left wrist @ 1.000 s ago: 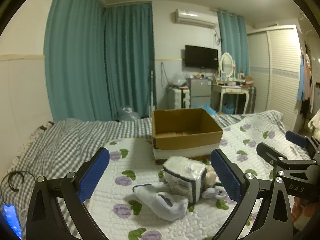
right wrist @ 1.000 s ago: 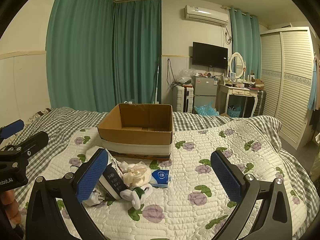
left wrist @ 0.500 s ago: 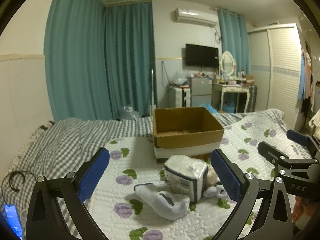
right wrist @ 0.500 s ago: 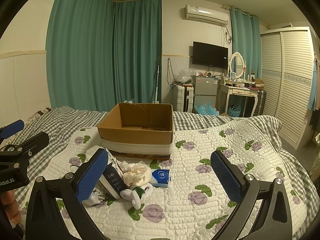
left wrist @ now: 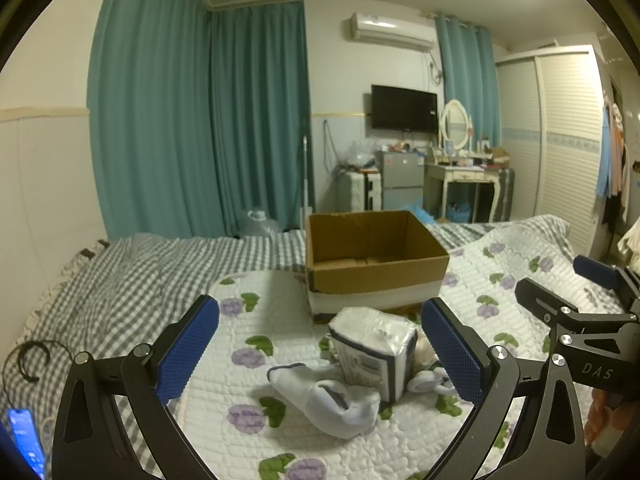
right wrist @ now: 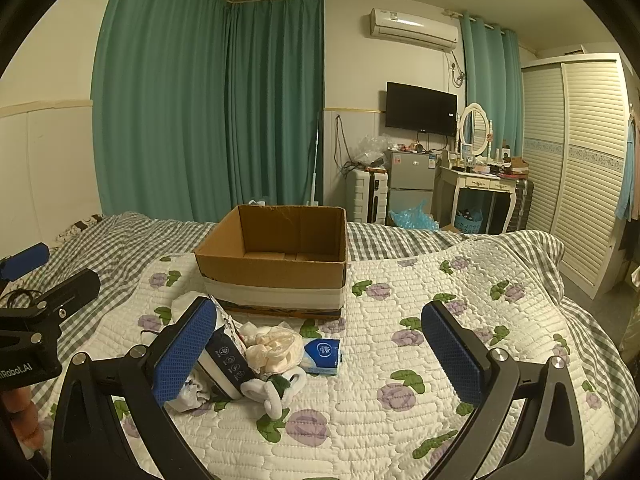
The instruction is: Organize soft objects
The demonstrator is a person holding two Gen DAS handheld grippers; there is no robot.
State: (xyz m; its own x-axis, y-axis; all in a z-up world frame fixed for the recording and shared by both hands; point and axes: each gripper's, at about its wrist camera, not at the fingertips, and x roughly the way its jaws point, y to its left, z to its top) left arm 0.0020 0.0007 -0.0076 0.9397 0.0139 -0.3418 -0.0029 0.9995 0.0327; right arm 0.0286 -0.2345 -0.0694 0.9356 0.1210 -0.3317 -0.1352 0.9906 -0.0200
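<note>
An open cardboard box (left wrist: pixel 374 258) stands empty on the quilted bed; it also shows in the right wrist view (right wrist: pixel 276 256). In front of it lies a pile of soft things: a wrapped white and navy tissue pack (left wrist: pixel 372 350), a pale blue sock (left wrist: pixel 324 394), a cream cloth bundle (right wrist: pixel 276 346), a small blue tissue packet (right wrist: pixel 323 356) and a white plush piece (right wrist: pixel 276 394). My left gripper (left wrist: pixel 320 348) is open and empty, just short of the pile. My right gripper (right wrist: pixel 320 350) is open and empty, to the right of the pile.
The flowered white quilt (right wrist: pixel 420 360) lies over a grey checked blanket (left wrist: pixel 132 272). A lit phone (left wrist: pixel 26 440) and a black cable (left wrist: pixel 30 360) lie at the bed's left edge. Teal curtains, a dresser, a fridge and a wardrobe stand beyond the bed.
Both views are almost unchanged; the left gripper has drifted slightly, so the box and pile sit a touch higher in its view.
</note>
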